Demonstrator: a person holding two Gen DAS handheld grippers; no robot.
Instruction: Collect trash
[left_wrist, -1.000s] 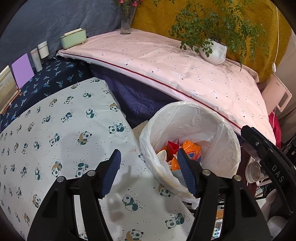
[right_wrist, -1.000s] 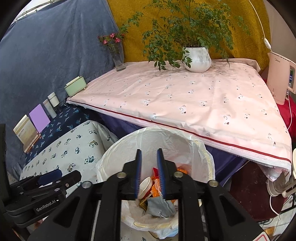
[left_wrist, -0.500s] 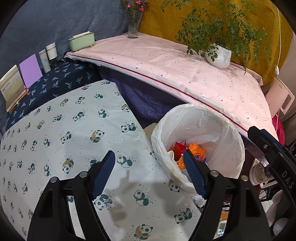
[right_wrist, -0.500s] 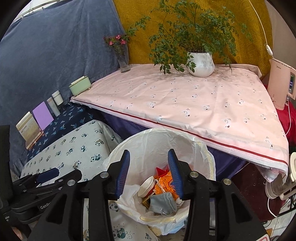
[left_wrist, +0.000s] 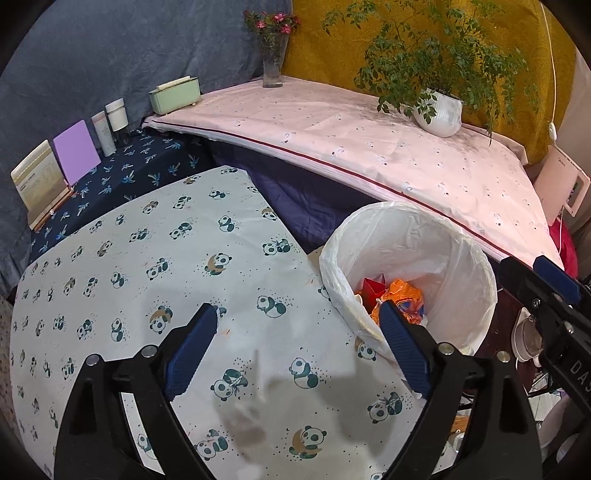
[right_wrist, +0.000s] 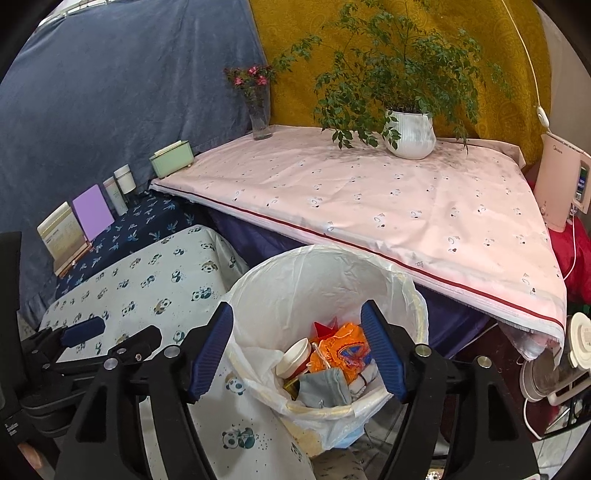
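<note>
My right tool (right_wrist: 297, 354) over bin (right_wrist: 413, 295), jaws opening, empty; left tool (left_wrist: 297, 345) opening too, empty, bin at 2 o'clock

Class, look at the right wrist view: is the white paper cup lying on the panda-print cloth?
No: the white paper cup lies inside the lined trash bin, among the orange wrapper and a grey cloth.

Both tools look alike: the left gripper (left_wrist: 295, 336) and right gripper (right_wrist: 297, 345) have glossy black plastic arms, each finger tipped with a ribbed dark-blue pad (left_wrist: 192, 347), round silver screws (right_wrist: 421, 349) at the joints, and white lettering (left_wrist: 580, 371) printed along the right gripper's side
</note>
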